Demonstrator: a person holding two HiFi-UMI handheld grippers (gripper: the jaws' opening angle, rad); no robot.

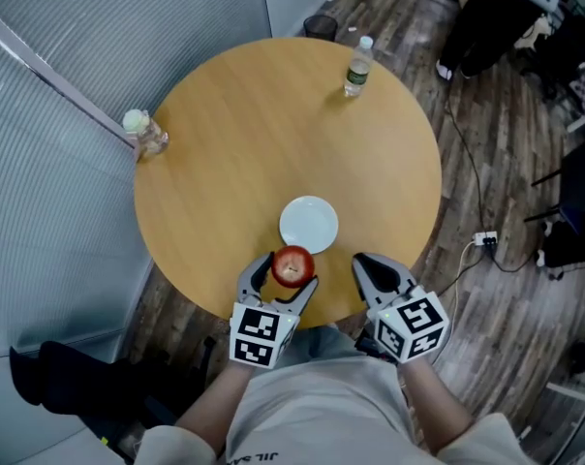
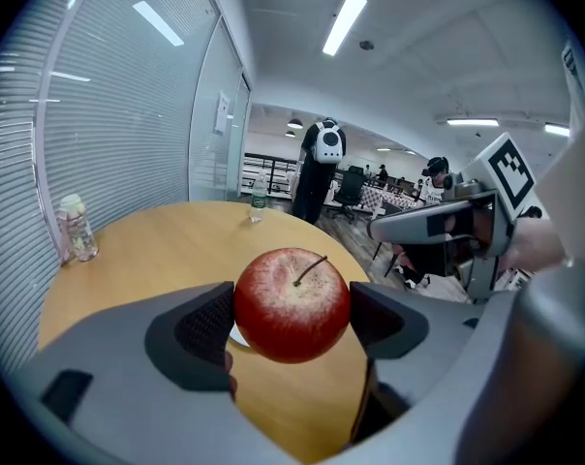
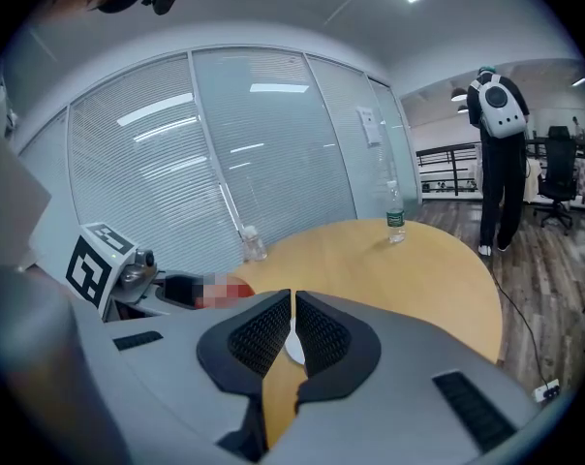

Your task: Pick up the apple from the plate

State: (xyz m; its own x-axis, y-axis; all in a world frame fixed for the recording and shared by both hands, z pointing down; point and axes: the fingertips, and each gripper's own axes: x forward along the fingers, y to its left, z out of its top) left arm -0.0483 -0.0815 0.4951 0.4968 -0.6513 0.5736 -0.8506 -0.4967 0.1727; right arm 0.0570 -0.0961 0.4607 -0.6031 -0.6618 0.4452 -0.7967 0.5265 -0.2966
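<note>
A red apple [image 1: 292, 265] [image 2: 292, 304] with a short stem hangs above the near edge of the round wooden table, clamped between the pads of my left gripper [image 1: 287, 277] [image 2: 291, 320]. The white plate [image 1: 308, 224] lies bare on the table just beyond it; only a sliver of the plate [image 3: 293, 347] shows behind the right jaws. My right gripper [image 1: 367, 264] [image 3: 292, 335] hovers to the right of the apple, near the table's front edge, shut with nothing between its pads.
A clear water bottle [image 1: 357, 68] [image 2: 258, 197] stands at the table's far side. A small capped jar [image 1: 143, 134] [image 2: 76, 228] sits at the left edge by the glass wall. Cables and a power strip [image 1: 485, 239] lie on the floor to the right.
</note>
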